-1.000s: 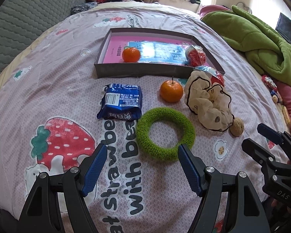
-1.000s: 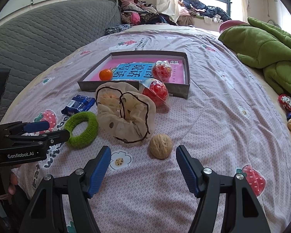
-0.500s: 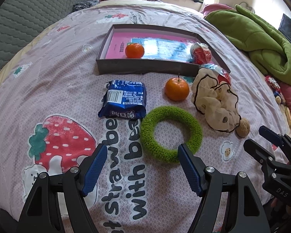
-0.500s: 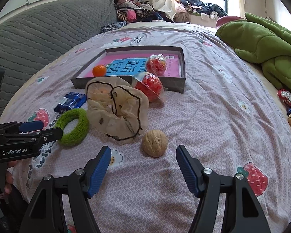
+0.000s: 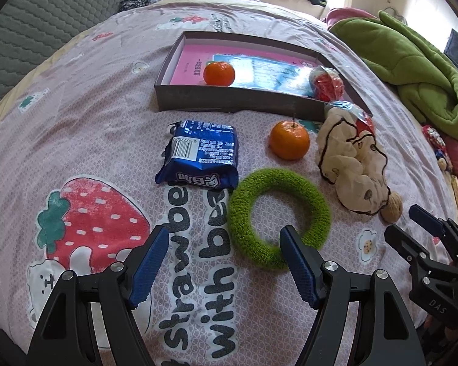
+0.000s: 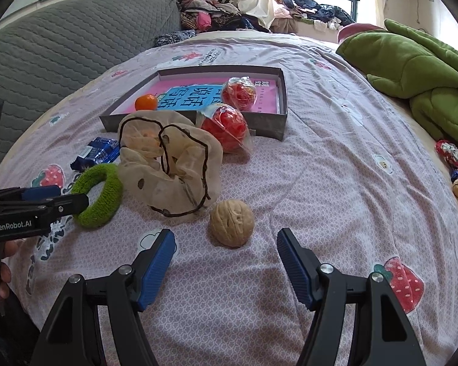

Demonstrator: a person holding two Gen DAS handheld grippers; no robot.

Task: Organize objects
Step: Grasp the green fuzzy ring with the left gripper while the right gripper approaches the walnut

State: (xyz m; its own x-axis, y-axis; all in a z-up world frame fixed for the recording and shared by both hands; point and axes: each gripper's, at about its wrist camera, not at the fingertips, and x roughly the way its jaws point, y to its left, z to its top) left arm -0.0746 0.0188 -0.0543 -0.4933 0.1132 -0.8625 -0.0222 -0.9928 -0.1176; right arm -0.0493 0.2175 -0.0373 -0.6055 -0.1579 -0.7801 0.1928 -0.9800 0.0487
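On the bedspread lie a green fuzzy ring, a blue snack packet, an orange, a cream scrunchie, a walnut and a wrapped red ball. A grey box holds a second orange and another red ball. My left gripper is open; its right finger overlaps the ring's near edge. My right gripper is open just short of the walnut.
A green blanket is heaped at the right. A grey quilted headboard runs along the left. Clothes pile up at the back. Small wrapped items lie near the bed's right edge.
Both grippers have moved forward and lower. The green ring now reaches the left gripper's right finger, and the walnut sits closer to the right gripper's fingers.
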